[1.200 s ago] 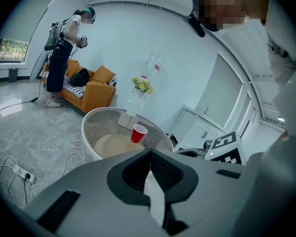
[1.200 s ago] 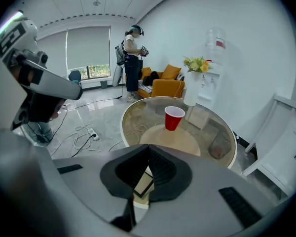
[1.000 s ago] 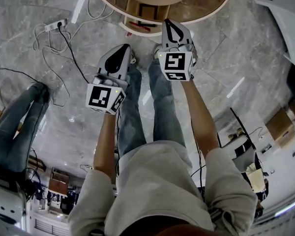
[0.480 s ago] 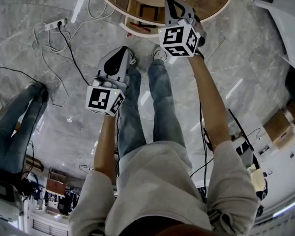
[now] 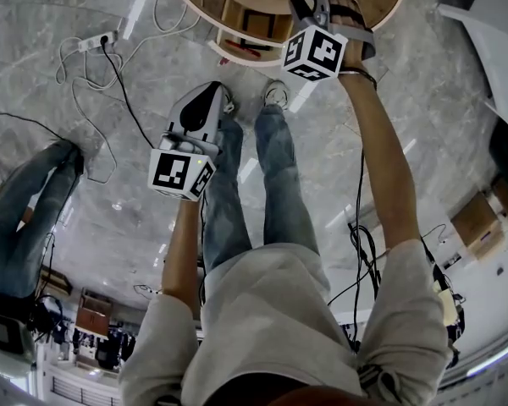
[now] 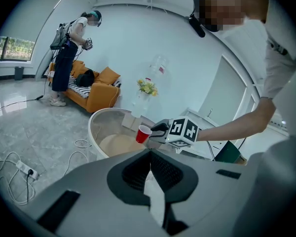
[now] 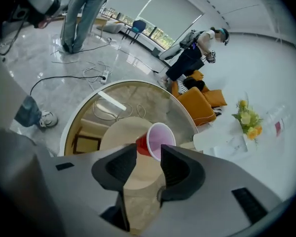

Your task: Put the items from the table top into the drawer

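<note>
The right tool [image 7: 149, 153] stands spread; its jaws have just been opening. The red cup [image 7: 157, 140] sits between the tips, slanted across the frame, with its pale inside towards the camera and nothing in it. Whether the pads touch it I cannot tell. Only the left gripper view shows this from the side: the cup is at the very tip of the right tool, over the round counter [image 6: 92, 127]. The head view gives no more than a pale sliver of the cup at its top edge, past the right tool.

The left tool [image 6: 150, 153] is pressed together with nothing between its jaws. In the head view it hangs over the floor [image 5: 110, 167], short of the counter's rim.

Beneath the counter's glass top the head view shows a wooden compartment [image 5: 247, 22]; what lies in it is too small to tell.

A second ago the right tool was pinched shut, level with the counter's near rim. It has since reached out over the counter and rolled, so its marker cube [image 5: 315, 51] shows other faces. The left tool has kept its place.
</note>
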A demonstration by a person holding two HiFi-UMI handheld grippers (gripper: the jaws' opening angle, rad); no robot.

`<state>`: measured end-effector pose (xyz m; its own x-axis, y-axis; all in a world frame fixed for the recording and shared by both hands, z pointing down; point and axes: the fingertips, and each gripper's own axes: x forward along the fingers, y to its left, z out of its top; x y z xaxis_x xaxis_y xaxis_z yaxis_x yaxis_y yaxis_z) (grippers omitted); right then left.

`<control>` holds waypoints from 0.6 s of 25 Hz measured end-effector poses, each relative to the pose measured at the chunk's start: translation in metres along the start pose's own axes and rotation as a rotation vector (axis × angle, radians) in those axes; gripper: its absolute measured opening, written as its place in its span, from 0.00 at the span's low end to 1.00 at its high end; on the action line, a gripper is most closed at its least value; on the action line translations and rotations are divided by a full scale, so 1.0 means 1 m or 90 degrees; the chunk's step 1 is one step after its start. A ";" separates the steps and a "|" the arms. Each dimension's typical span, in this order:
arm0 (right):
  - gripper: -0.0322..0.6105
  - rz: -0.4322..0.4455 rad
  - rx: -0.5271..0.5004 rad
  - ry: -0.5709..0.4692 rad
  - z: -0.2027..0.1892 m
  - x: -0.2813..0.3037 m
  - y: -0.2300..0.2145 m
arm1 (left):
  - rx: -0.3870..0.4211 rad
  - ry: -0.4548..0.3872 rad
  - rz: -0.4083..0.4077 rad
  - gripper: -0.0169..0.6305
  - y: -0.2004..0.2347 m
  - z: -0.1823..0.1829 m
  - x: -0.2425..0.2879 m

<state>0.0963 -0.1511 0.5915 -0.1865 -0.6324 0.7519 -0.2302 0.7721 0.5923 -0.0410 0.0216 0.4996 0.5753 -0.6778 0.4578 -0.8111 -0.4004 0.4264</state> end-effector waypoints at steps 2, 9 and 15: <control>0.32 0.015 -0.016 0.014 0.001 0.003 -0.002 | -0.001 0.001 0.003 0.05 0.001 -0.001 -0.001; 0.21 0.023 -0.088 0.024 0.004 0.016 -0.002 | -0.004 0.000 0.003 0.05 0.002 -0.004 -0.004; 0.11 0.023 -0.098 0.029 0.001 0.017 0.004 | -0.005 -0.002 0.004 0.05 0.006 -0.005 -0.005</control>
<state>0.0911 -0.1586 0.6064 -0.1482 -0.6030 0.7839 -0.0747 0.7972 0.5991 -0.0482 0.0258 0.5036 0.5703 -0.6820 0.4579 -0.8135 -0.3916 0.4298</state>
